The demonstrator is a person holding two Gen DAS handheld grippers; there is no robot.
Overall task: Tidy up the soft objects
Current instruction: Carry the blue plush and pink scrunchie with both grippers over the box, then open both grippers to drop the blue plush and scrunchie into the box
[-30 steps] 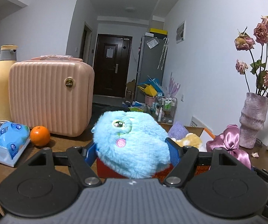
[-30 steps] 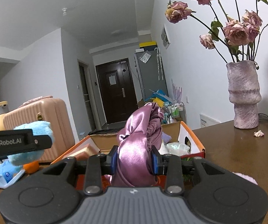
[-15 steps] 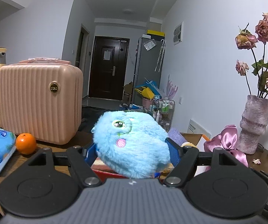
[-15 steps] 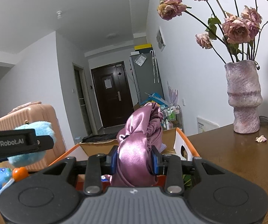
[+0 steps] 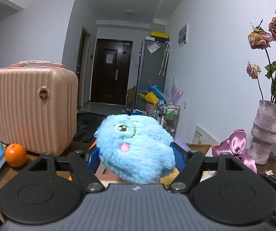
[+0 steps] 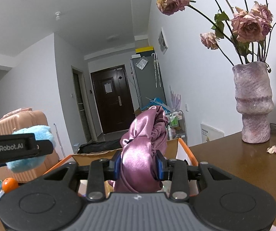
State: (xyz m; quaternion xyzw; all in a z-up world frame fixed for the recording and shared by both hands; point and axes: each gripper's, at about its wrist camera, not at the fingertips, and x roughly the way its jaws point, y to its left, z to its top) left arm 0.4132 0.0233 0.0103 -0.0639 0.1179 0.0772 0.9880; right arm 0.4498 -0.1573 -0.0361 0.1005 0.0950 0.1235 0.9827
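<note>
Two grippers hold soft items, the left gripper [image 5: 136, 156] clamping a blue plush toy [image 5: 135, 150], the right gripper [image 6: 138, 166] pinching a pink satin scrunchie [image 6: 143, 150], both hiding most of the cardboard box [image 6: 184, 150] behind

suitcase [image 5: 32, 109] left on table [image 6: 234, 165] | orange [image 5: 15, 155] before it | vase [image 6: 253, 104] right

Right tool [image 6: 138, 168] clamps pink satin scrunchie [image 6: 143, 148] above cardboard box [image 6: 184, 150].

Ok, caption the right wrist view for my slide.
Right claw shut on a pink satin scrunchie above an open cardboard box, vase alongside.
</note>
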